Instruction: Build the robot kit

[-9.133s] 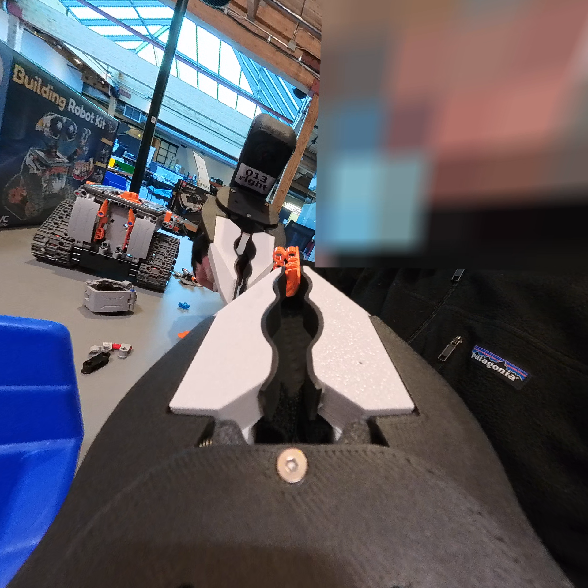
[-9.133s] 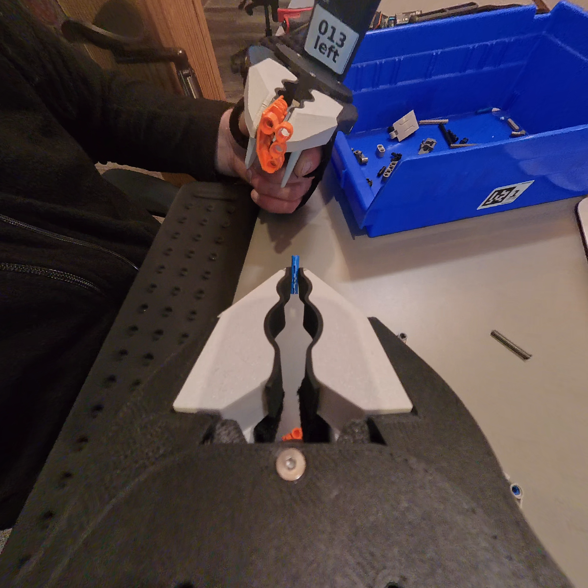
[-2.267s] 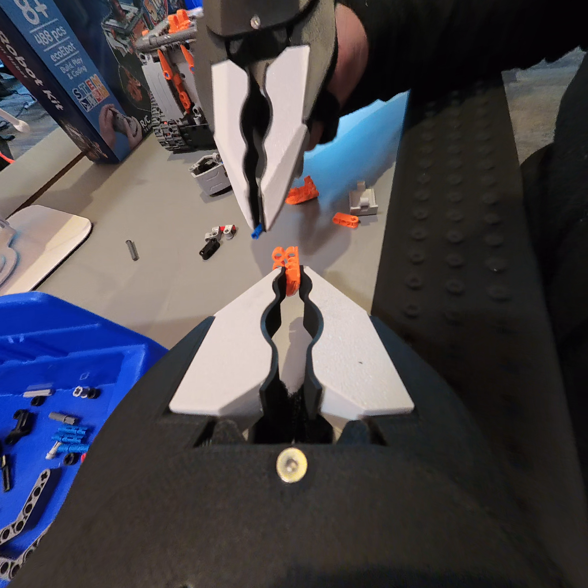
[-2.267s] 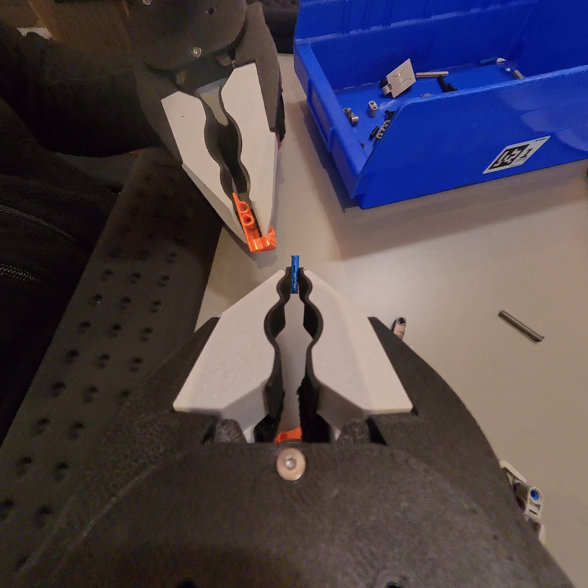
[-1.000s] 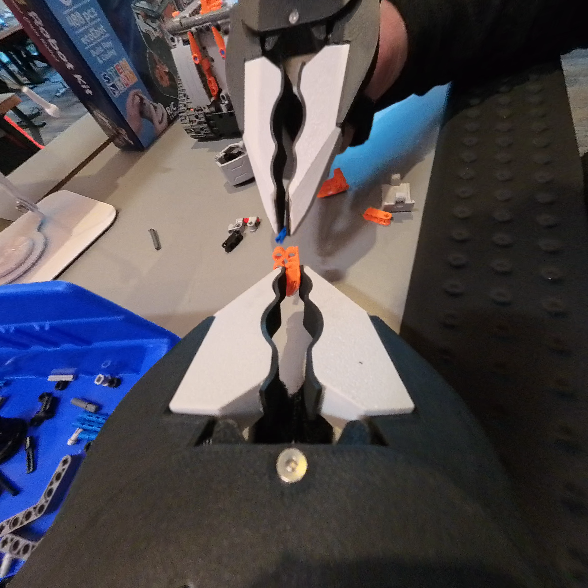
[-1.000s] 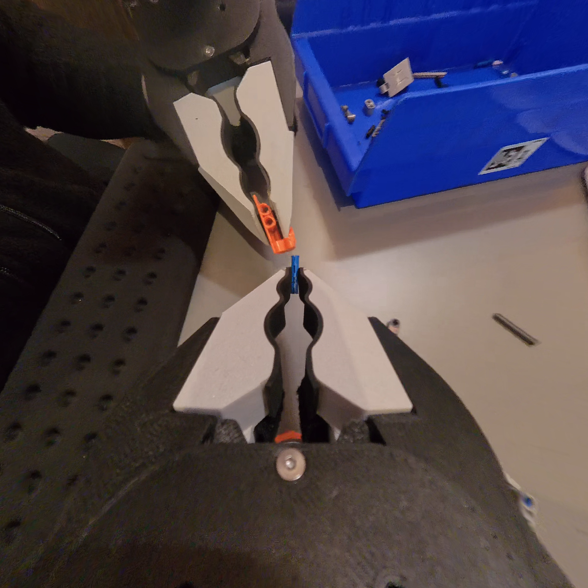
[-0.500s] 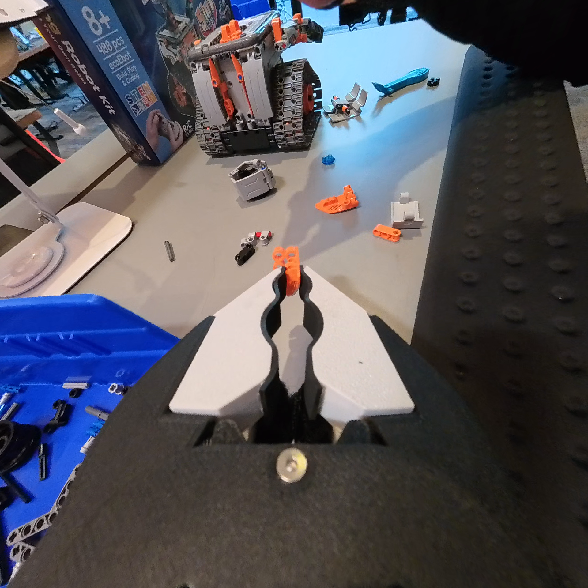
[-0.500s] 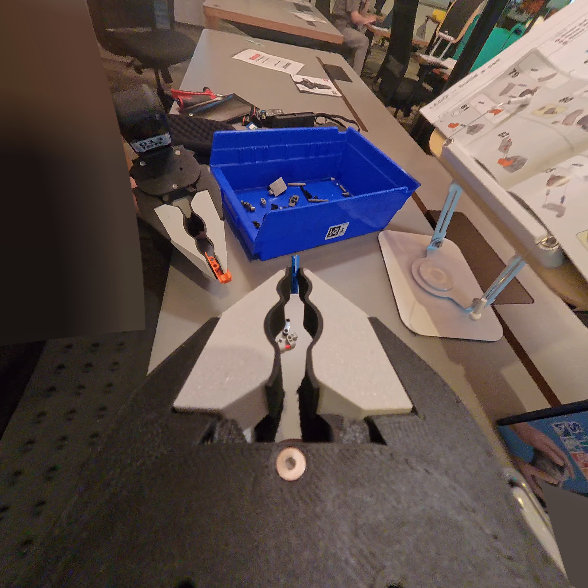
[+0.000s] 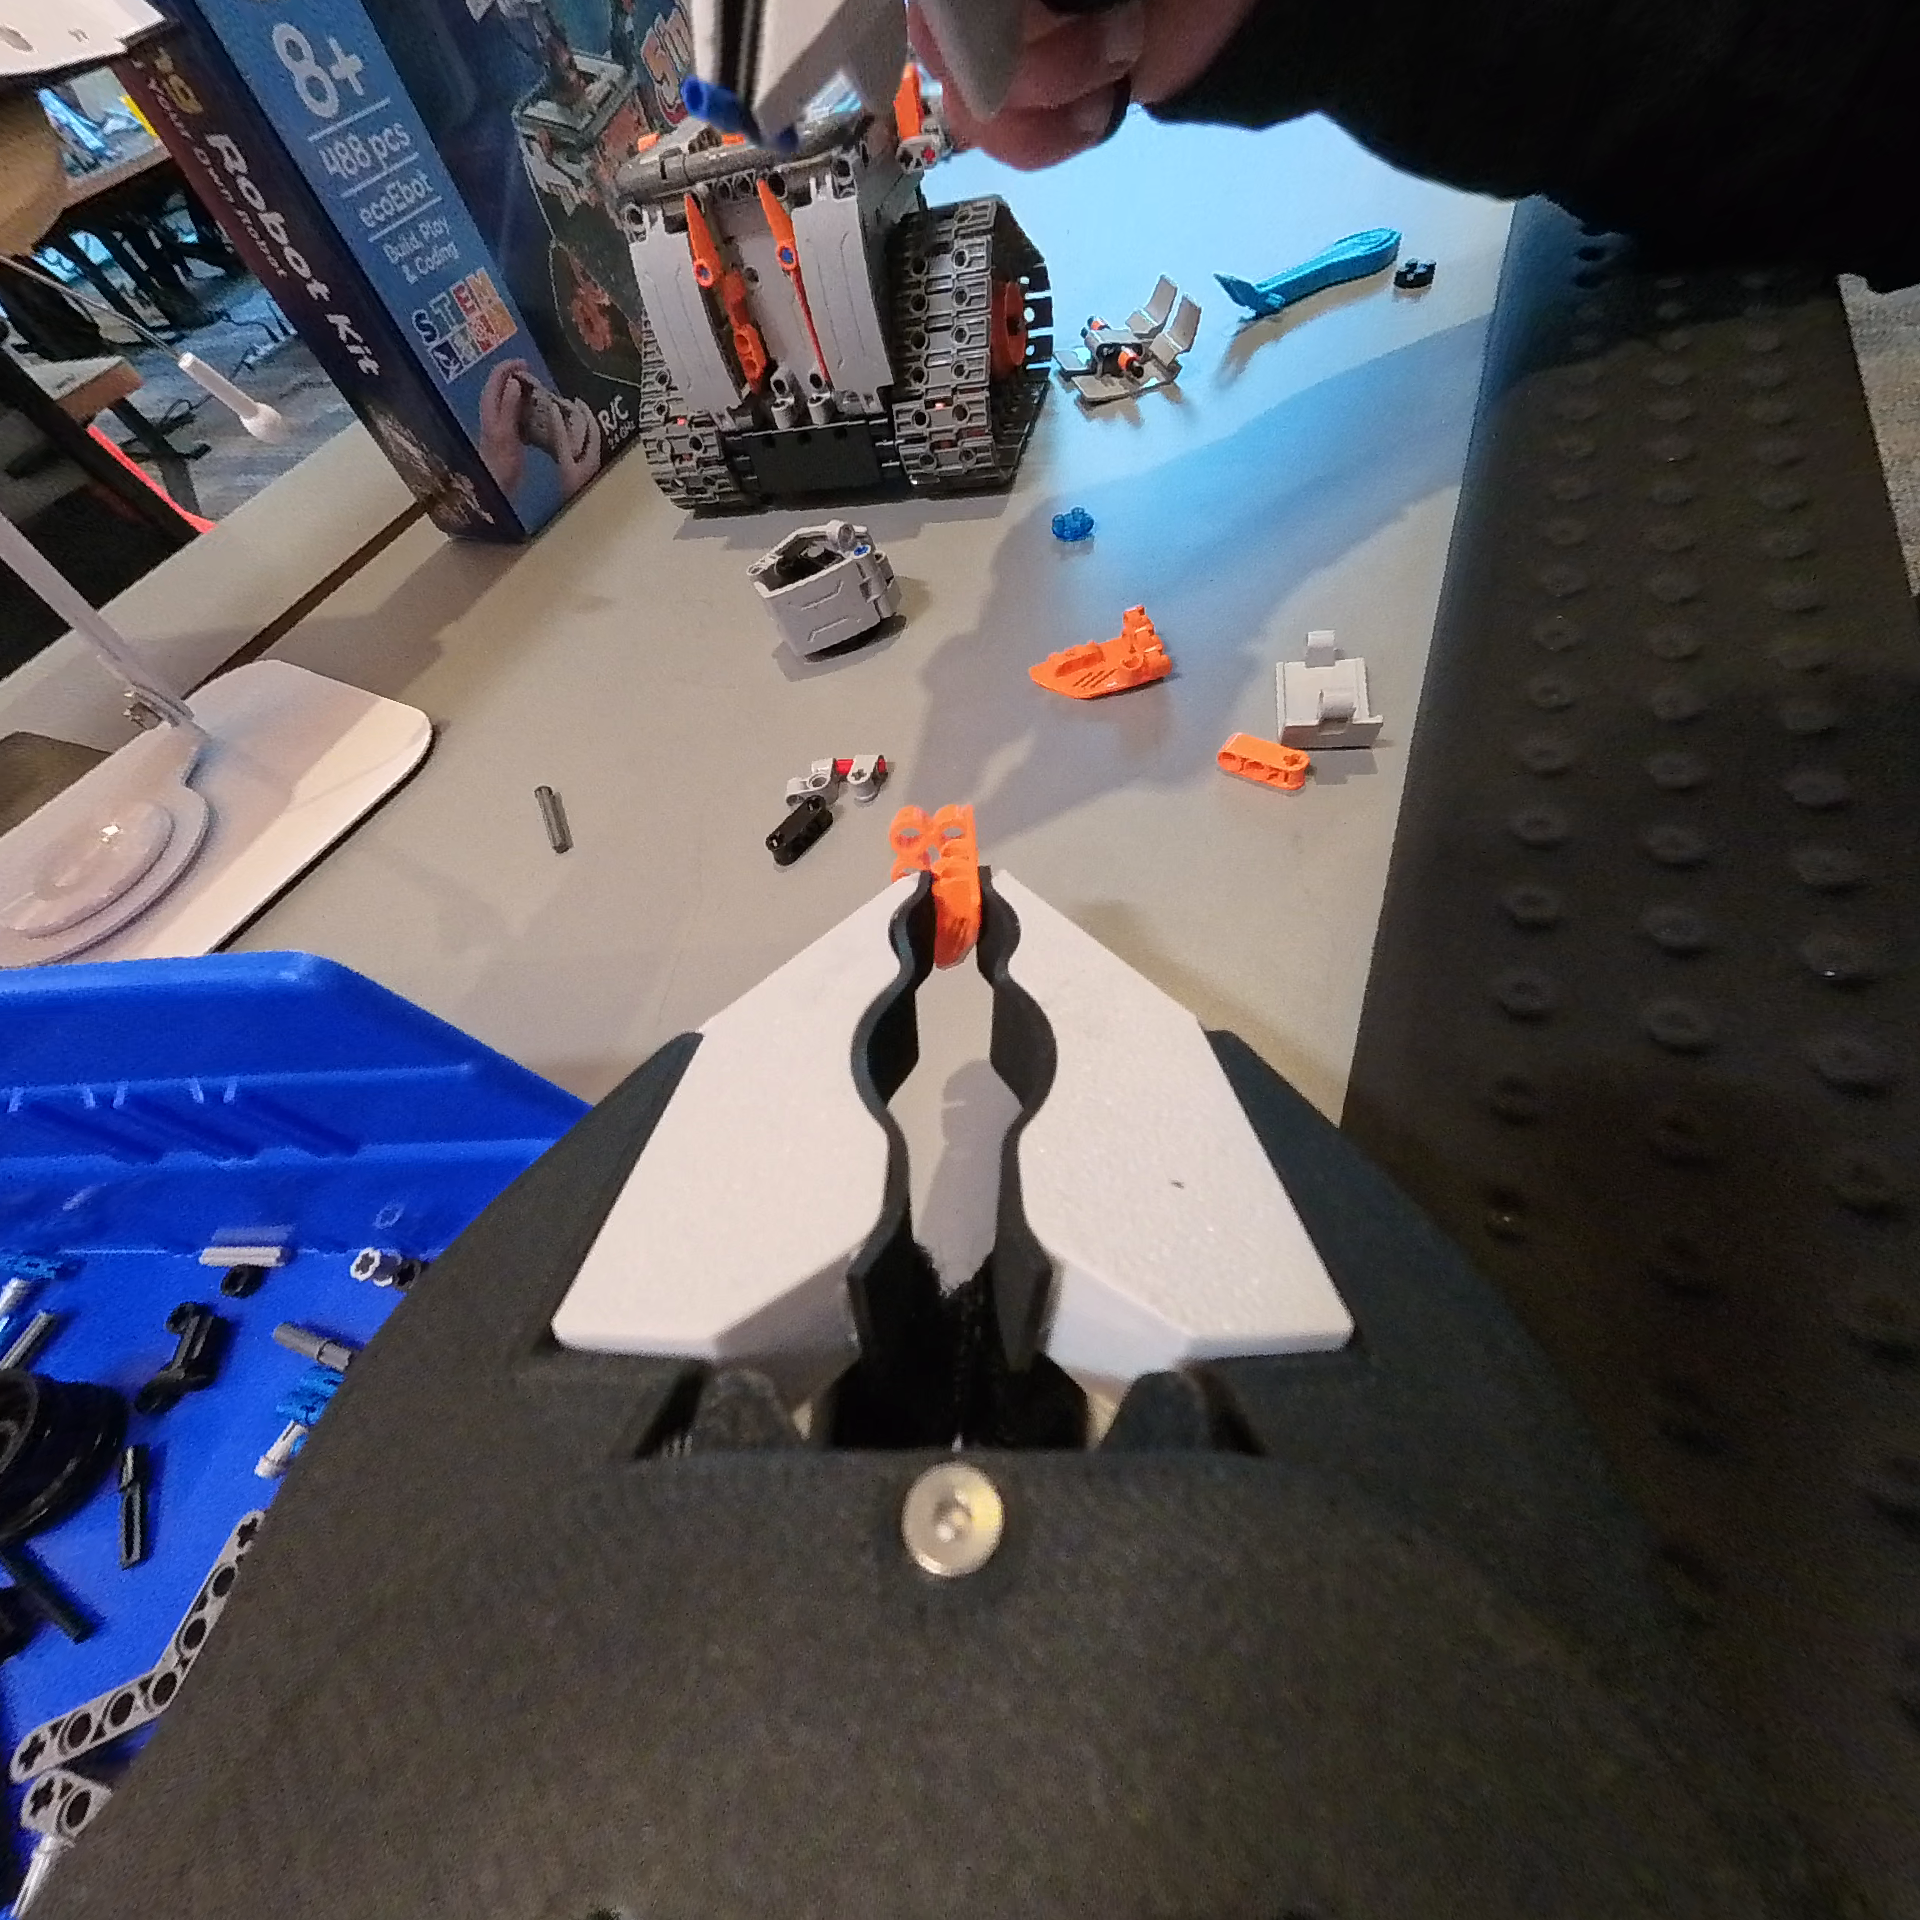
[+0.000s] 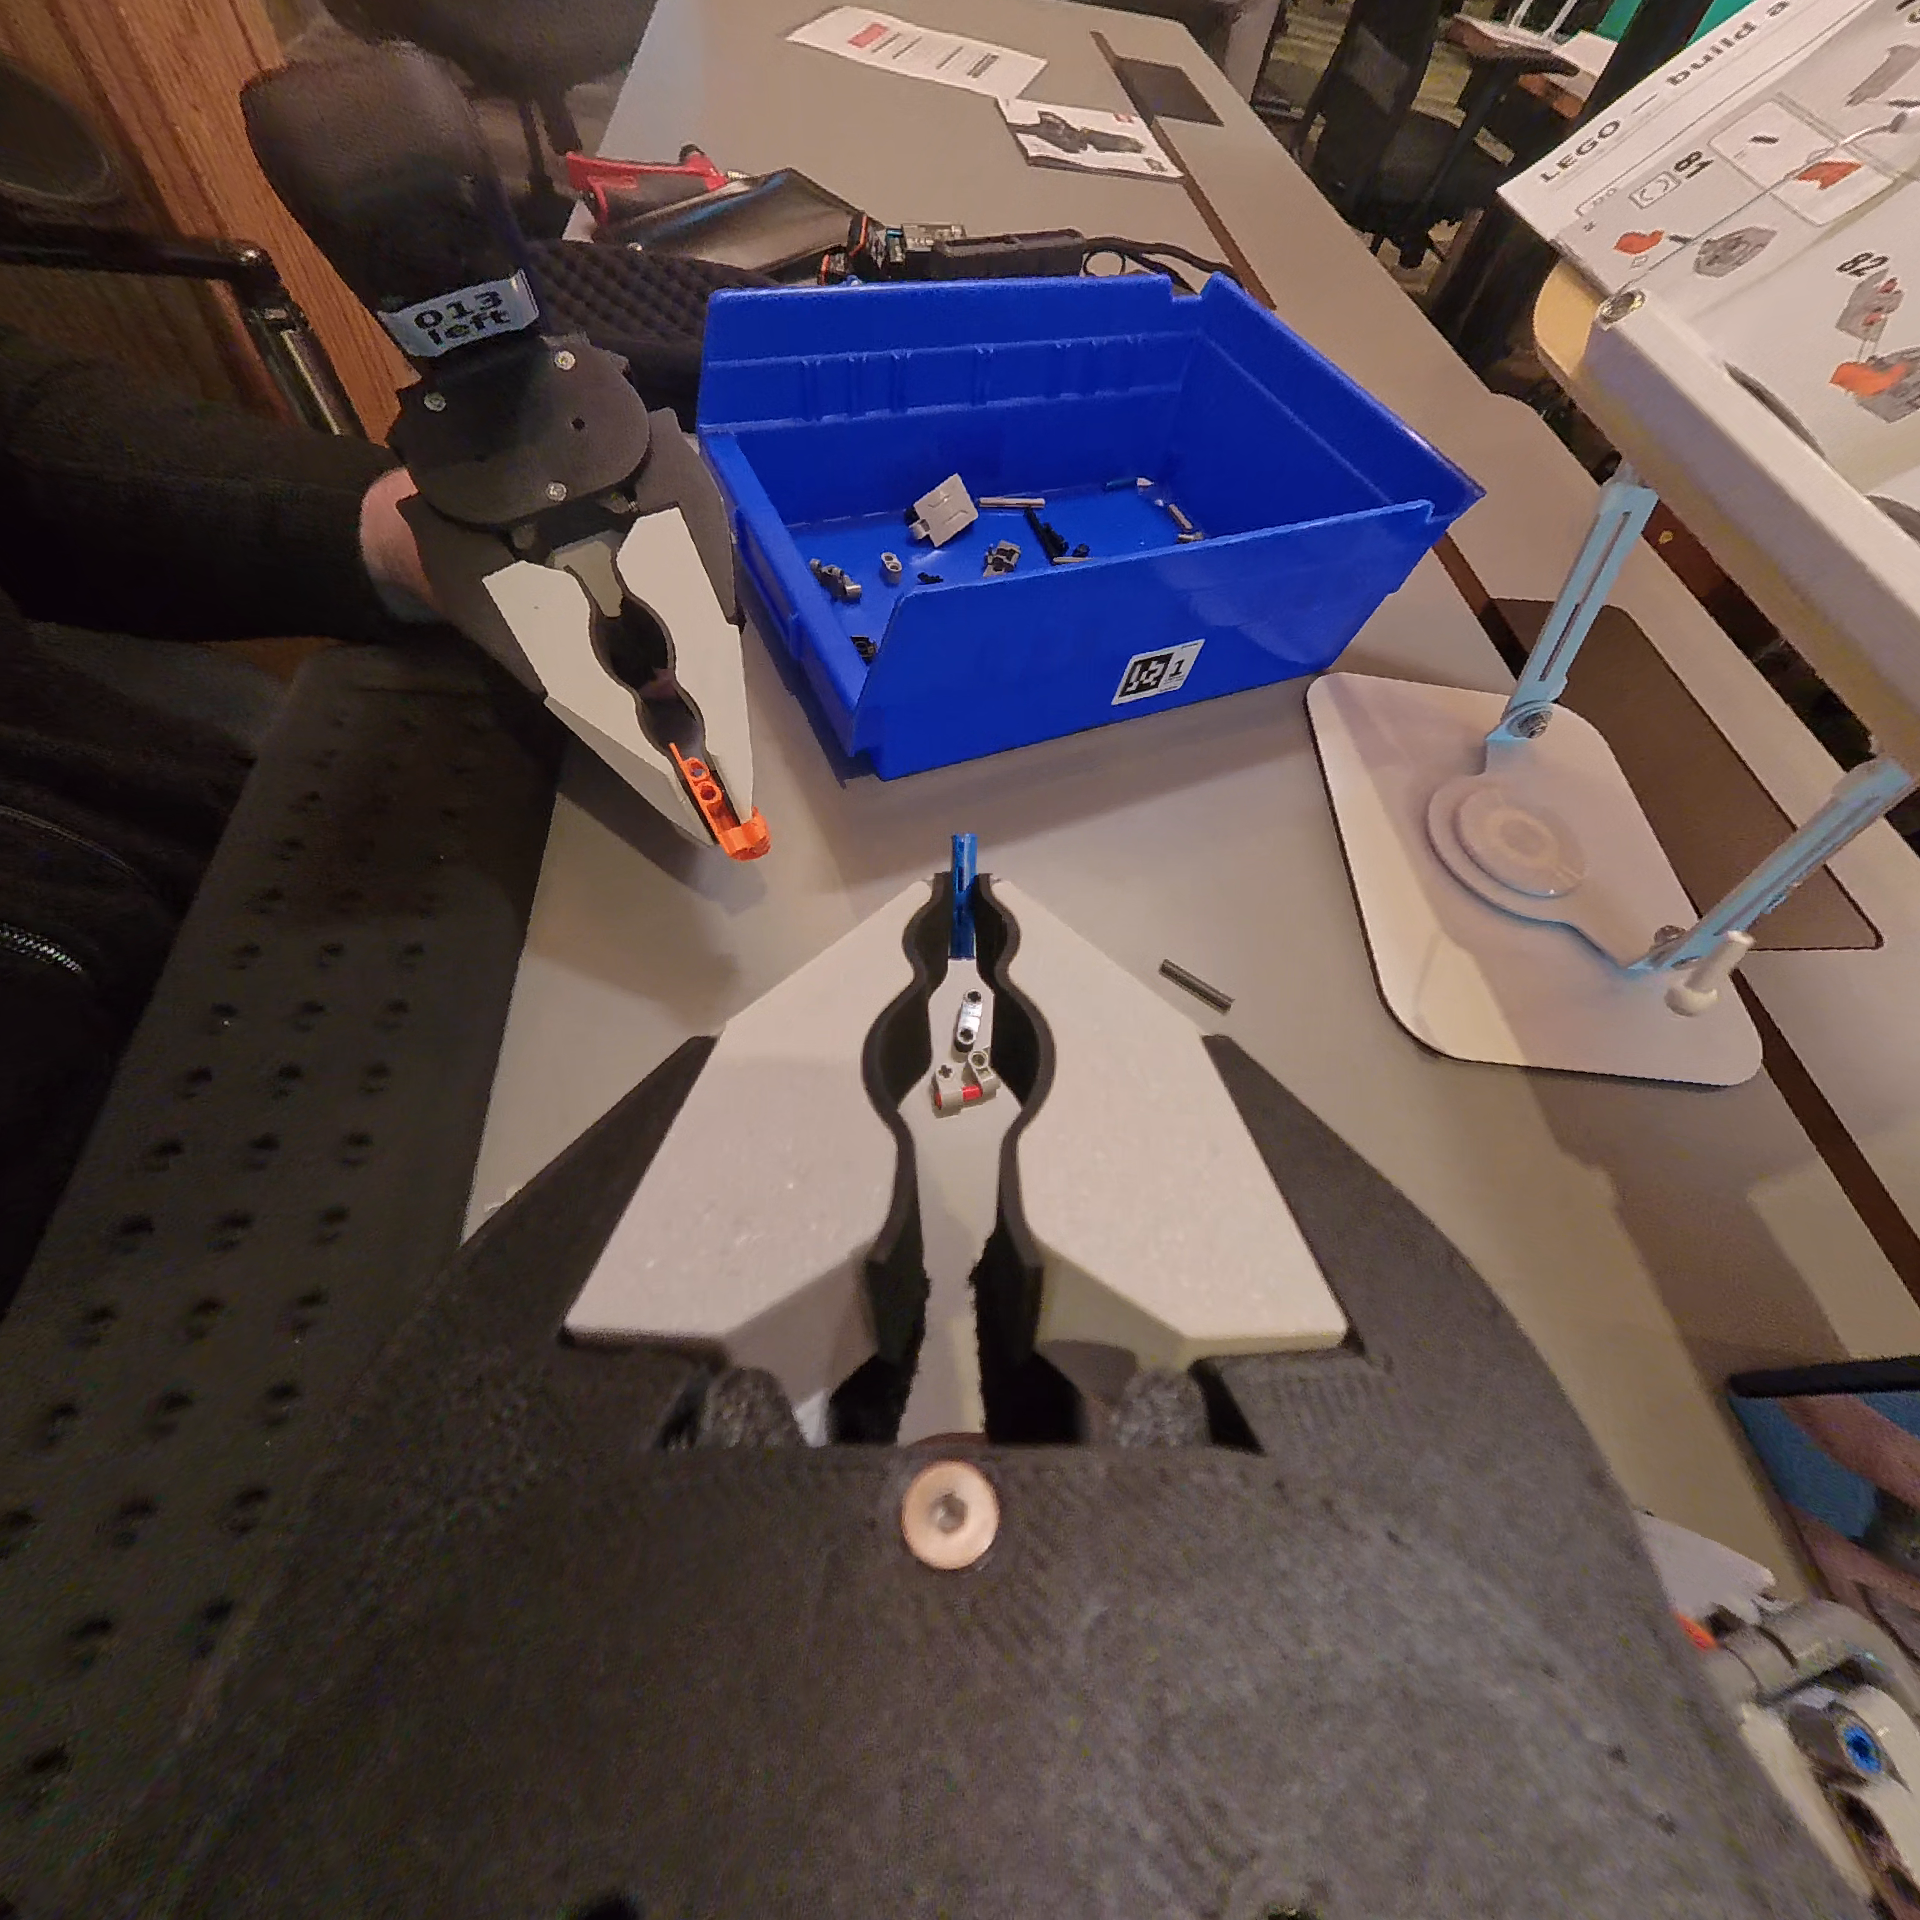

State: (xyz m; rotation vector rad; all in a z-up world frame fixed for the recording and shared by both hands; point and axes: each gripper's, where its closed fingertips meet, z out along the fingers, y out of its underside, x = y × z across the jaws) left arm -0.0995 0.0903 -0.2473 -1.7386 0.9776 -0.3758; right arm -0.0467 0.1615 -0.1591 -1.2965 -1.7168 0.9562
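Note:
My left gripper (image 9: pixel 951 883) is shut on a small orange holed brick piece (image 9: pixel 940 868) and holds it above the grey table (image 9: pixel 623 675); it also shows in the right wrist view (image 10: pixel 727 821) at the left, with the orange piece (image 10: pixel 722 805) at its tips. My right gripper (image 10: pixel 961 883) is shut on a thin blue pin (image 10: pixel 964 899), high above the table. In the left wrist view its tips and the blue pin (image 9: pixel 717 104) show at the top edge, over a tracked brick robot model (image 9: pixel 831 343).
A blue bin (image 10: pixel 1039 665) of small parts stands beyond the grippers. Loose pieces lie on the table: a grey-black cluster (image 9: pixel 826 795), an orange wedge (image 9: pixel 1101 665), a grey block (image 9: pixel 1325 701), a dark rod (image 9: pixel 554 819). A white stand base (image 10: pixel 1507 883), a kit box (image 9: pixel 364 260) and a black perforated mat (image 9: pixel 1662 727) border the space. Left tips to right tips: about 12 cm. From either gripper's tips it is about 20 cm to the dark rod (image 9: pixel 554 819). The right camera catches it too, in the right wrist view (image 10: pixel 1200 989).
Earlier the two grippers were tip to tip, pin near the orange piece. My right gripper has lifted up and away with the pin. My left gripper has stayed low and shut.

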